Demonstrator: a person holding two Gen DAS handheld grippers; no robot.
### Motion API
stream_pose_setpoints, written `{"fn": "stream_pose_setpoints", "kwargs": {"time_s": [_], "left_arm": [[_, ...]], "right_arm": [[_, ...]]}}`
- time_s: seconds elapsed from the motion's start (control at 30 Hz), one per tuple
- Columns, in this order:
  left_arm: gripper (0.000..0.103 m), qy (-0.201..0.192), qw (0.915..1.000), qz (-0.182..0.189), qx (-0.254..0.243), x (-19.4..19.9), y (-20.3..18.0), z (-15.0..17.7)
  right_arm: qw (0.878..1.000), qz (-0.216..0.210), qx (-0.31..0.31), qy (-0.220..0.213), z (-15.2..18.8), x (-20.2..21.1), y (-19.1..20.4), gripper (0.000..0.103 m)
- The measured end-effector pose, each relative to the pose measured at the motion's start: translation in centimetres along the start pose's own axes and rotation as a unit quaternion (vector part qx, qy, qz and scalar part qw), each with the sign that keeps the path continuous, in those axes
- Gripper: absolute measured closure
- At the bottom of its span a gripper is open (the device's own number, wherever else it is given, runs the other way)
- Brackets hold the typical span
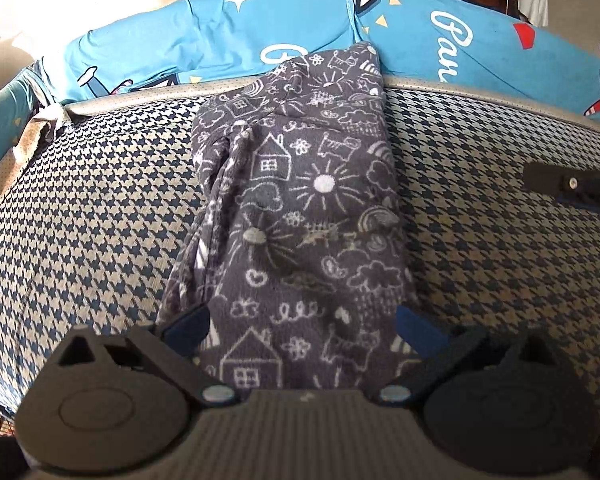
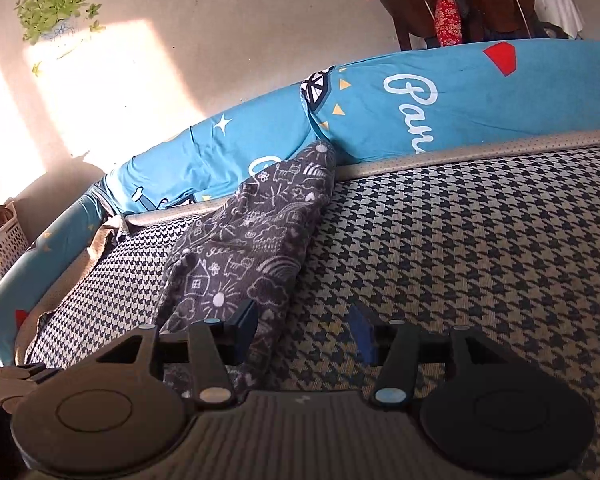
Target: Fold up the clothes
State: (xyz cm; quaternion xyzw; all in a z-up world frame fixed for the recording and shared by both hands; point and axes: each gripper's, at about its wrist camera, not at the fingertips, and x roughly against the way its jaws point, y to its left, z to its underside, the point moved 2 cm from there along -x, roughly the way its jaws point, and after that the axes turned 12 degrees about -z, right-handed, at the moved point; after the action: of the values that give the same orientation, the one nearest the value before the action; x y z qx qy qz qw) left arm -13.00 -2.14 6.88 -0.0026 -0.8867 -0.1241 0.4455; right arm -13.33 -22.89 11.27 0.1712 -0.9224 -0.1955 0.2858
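Note:
A dark grey garment printed with white doodles of houses, suns and clouds lies lengthwise on the houndstooth mattress. It is folded into a long strip, and its far end rests against the blue padded rail. My left gripper is open just above the garment's near end, one blue pad at each side edge. My right gripper is also open and holds nothing. It hovers at the right edge of the garment, its left pad over the cloth and its right pad over bare mattress. The right gripper's finger shows in the left wrist view at the far right.
A blue padded rail with white lettering and plane prints runs along the mattress's far side. A white lattice basket stands on the floor at the left. Behind the rail is a wooden chair draped with red floral cloth.

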Motion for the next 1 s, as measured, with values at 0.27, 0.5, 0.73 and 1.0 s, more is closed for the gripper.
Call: {"fn": "stream_pose_setpoints", "kwargs": {"time_s": [0.27, 0.5, 0.73, 1.0], "left_arm": [[0.0, 0.01, 0.9999, -0.001, -0.003, -2.4, -0.8, -1.6], [0.0, 0.014, 0.9999, 0.0, -0.006, -4.1, -1.3, -2.6], [0.0, 0.016, 0.9999, 0.002, 0.004, -5.6, -1.4, -3.8], [0.0, 0.013, 0.9999, 0.006, 0.002, -7.4, -1.9, -5.0]], "right_arm": [[1.0, 0.008, -0.019, -0.008, -2.0, -2.1, -1.5, 0.048], [1.0, 0.006, -0.026, -0.004, -2.8, -4.1, -1.9, 0.048], [1.0, 0.01, -0.028, 0.0, -3.3, -5.7, -2.4, 0.047], [0.999, 0.013, -0.044, -0.002, -4.3, -7.9, -3.4, 0.047]]}}
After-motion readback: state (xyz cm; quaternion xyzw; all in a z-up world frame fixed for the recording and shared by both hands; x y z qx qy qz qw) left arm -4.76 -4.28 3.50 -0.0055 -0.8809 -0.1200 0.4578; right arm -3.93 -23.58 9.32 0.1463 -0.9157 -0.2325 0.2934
